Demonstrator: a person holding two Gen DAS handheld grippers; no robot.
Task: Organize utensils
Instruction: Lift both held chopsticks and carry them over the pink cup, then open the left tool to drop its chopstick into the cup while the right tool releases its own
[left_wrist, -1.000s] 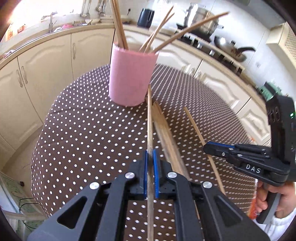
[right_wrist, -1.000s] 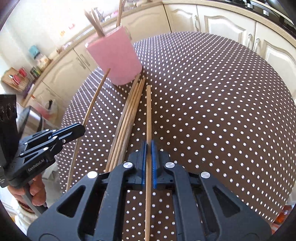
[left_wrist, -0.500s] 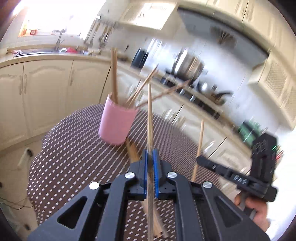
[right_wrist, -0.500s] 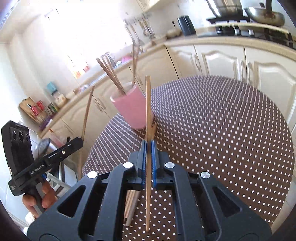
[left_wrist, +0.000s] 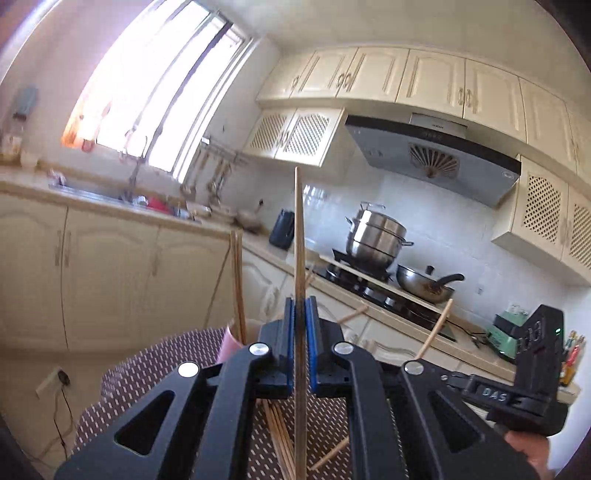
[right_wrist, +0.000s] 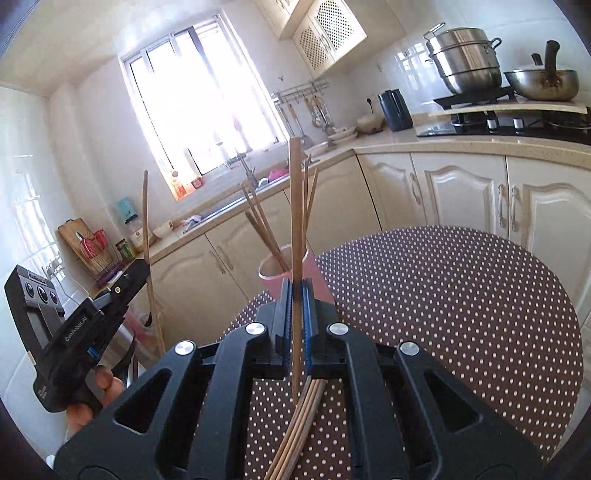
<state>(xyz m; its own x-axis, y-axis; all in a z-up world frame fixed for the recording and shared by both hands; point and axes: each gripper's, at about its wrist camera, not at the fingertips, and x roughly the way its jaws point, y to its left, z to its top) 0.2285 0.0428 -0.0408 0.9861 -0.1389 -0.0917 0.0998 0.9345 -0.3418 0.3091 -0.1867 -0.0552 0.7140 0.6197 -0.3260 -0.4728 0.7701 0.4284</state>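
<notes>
Gripping one chopstick each (left_wrist: 300, 236) (right_wrist: 295, 206), L tool (left_wrist: 300, 332) & R tool (right_wrist: 295, 314) clenched; should've tipped ends down over pink cup (right_wrist: 275, 271) at 12 o'clock.

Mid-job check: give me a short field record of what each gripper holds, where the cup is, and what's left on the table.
left gripper: jaws shut on one chopstick, held upright
right gripper: jaws shut on another chopstick, upright
pink cup: stands on the dotted table, just beyond the right gripper, several chopsticks already inside
loose bundle: chopsticks lying on the table below the right gripper
remaining: both held chopsticks not yet in the cup
</notes>
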